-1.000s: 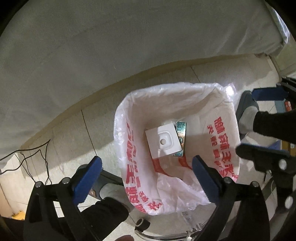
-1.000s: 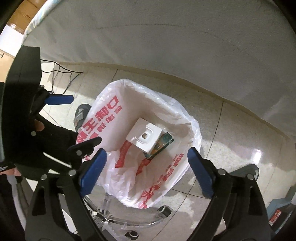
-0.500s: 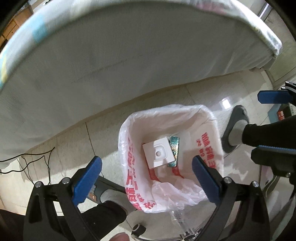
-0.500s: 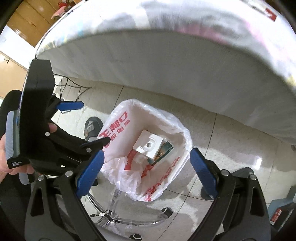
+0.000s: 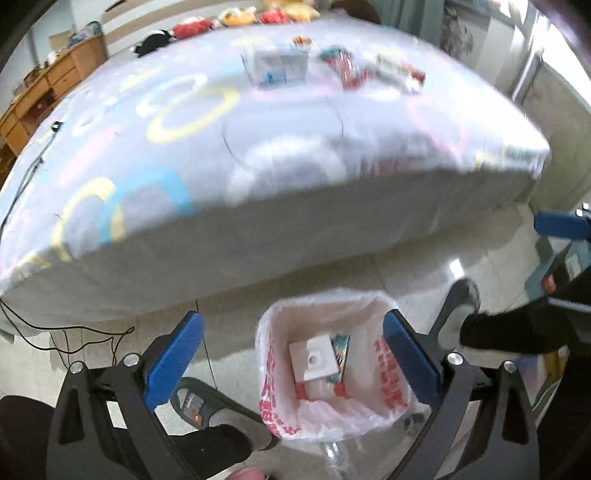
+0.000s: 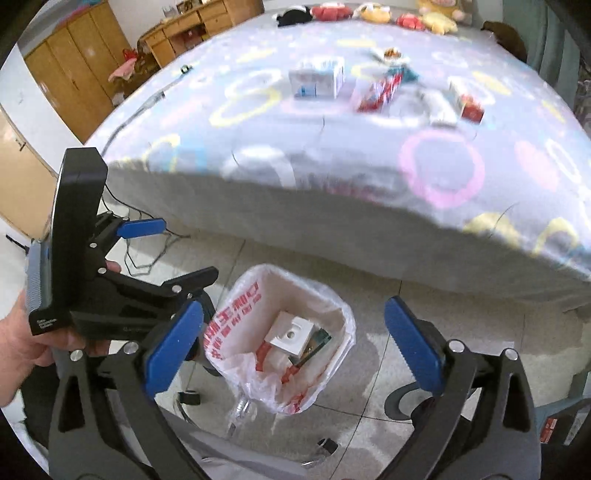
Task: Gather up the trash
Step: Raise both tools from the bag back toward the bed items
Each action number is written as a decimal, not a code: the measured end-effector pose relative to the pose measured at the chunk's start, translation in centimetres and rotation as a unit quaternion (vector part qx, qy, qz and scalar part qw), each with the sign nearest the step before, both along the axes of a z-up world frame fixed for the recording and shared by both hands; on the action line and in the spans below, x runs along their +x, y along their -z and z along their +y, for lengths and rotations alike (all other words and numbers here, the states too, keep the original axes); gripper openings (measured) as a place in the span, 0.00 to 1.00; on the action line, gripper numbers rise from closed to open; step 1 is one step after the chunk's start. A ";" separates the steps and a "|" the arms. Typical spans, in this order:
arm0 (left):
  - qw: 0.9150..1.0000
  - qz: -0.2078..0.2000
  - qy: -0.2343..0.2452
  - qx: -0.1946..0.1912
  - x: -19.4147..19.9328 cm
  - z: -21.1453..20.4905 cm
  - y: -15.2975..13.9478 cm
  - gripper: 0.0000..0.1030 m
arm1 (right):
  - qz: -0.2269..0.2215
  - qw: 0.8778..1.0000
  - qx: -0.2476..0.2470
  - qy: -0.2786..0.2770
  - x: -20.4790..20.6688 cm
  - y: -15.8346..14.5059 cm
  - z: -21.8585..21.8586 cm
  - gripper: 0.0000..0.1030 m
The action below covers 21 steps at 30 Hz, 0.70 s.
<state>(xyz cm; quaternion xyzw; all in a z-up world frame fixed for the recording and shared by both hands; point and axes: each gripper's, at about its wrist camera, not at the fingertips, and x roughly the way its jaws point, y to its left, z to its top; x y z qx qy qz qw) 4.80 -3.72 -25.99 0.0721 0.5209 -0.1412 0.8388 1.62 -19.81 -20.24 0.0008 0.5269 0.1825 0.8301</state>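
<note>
I hold two grippers above a tiled floor (image 6: 373,317), both pointing steeply down toward a white bin bag (image 5: 332,402) printed with red characters. My left gripper (image 5: 291,363) has its blue-padded jaws spread wide with nothing between them. My right gripper (image 6: 293,349) is also wide, empty, and its jaws have just been opening further. In the right wrist view the left gripper shows at the left edge, held in a hand (image 6: 22,339).

Inside the bag lies the collected trash: a flat white square piece (image 5: 314,356) with a small round hole, and touching it on one side a teal wrapper (image 5: 341,347).

Beyond the bag stands a bed (image 6: 332,206) with a pale cover patterned in coloured rings. More litter sits on top, well apart from the bag: a white and blue box (image 6: 317,81), a red and white packet (image 6: 380,92) beside it, and a small red and white carton (image 6: 467,101) further right. Stuffed toys (image 6: 388,13) line the far edge. The bed is blurred.
</note>
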 end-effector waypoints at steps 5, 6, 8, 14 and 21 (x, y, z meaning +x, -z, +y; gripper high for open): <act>0.999 -0.026 -0.022 -0.025 0.3 0.4 -4.3 0.92 | -0.022 1.000 0.003 0.017 -0.1 -3.7 -0.7 0.94; 0.999 -0.036 -0.024 -0.027 0.2 0.3 -5.2 0.92 | -0.026 0.999 0.008 0.020 -0.1 -4.5 -1.0 0.94; 0.998 -0.051 -0.027 -0.029 0.2 0.3 -6.9 0.92 | -0.036 0.999 0.008 0.030 0.0 -6.0 -1.4 0.94; 0.995 -0.092 -0.028 -0.029 -0.2 -0.4 -11.9 0.92 | -0.064 0.996 0.017 0.054 0.1 -10.4 -2.5 0.94; 0.992 -0.109 -0.042 -0.037 1.4 -0.5 -15.3 0.92 | -0.110 0.991 0.012 0.077 1.5 -15.3 -4.4 0.94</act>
